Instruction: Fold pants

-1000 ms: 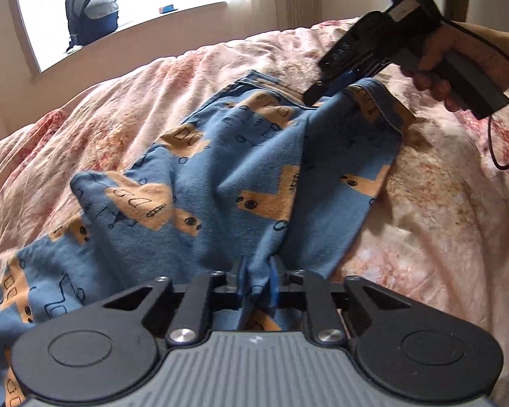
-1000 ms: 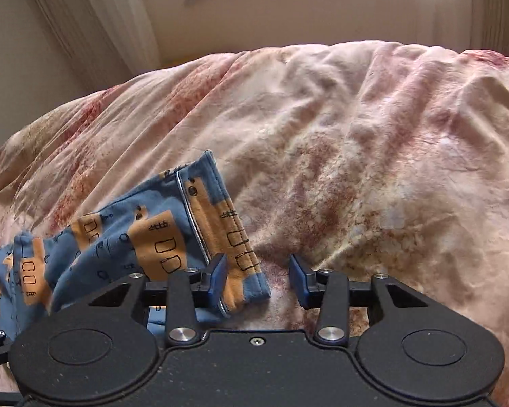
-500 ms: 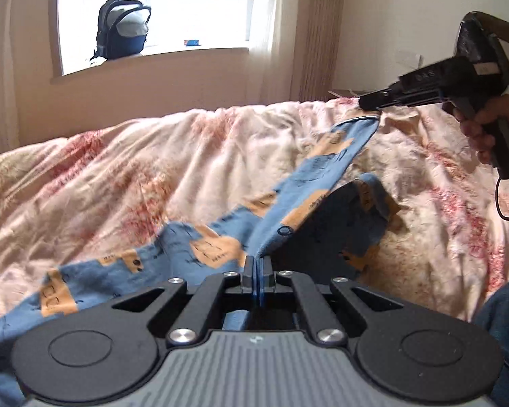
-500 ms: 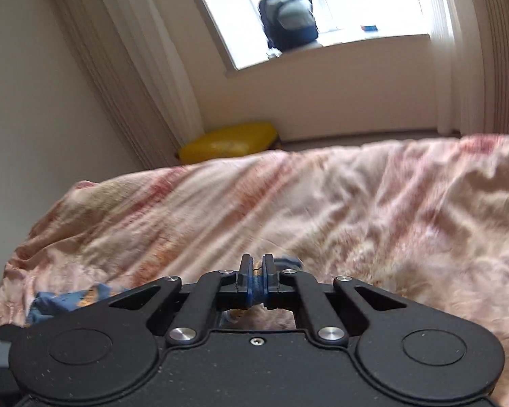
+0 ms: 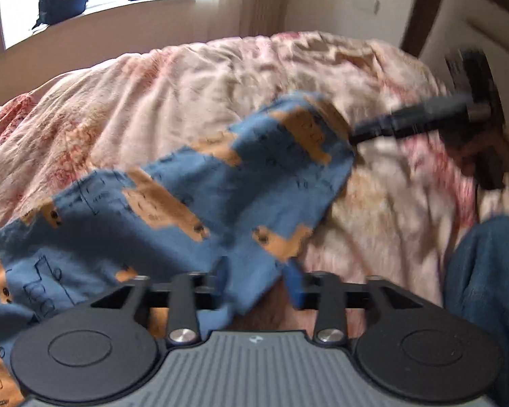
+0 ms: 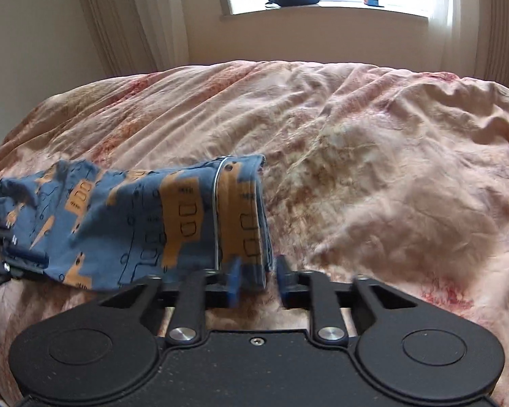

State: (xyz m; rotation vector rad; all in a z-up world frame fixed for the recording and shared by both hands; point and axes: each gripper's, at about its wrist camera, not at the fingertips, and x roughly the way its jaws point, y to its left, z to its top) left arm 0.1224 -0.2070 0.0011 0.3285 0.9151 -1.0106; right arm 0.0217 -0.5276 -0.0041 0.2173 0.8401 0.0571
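We list: blue pants (image 6: 146, 217) with orange print, rumpled on the bed (image 6: 373, 156); left claw (image 5: 259, 279) and right claw (image 6: 258, 276) both opening, cloth loose between.

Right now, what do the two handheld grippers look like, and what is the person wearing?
The left gripper has a black linkage with two round discs, silver pivot bolts, blue finger pads and a ribbed grey body. The right gripper matches it, but its body is plain black with one centre screw. Blue denim shows at the left view's edge.
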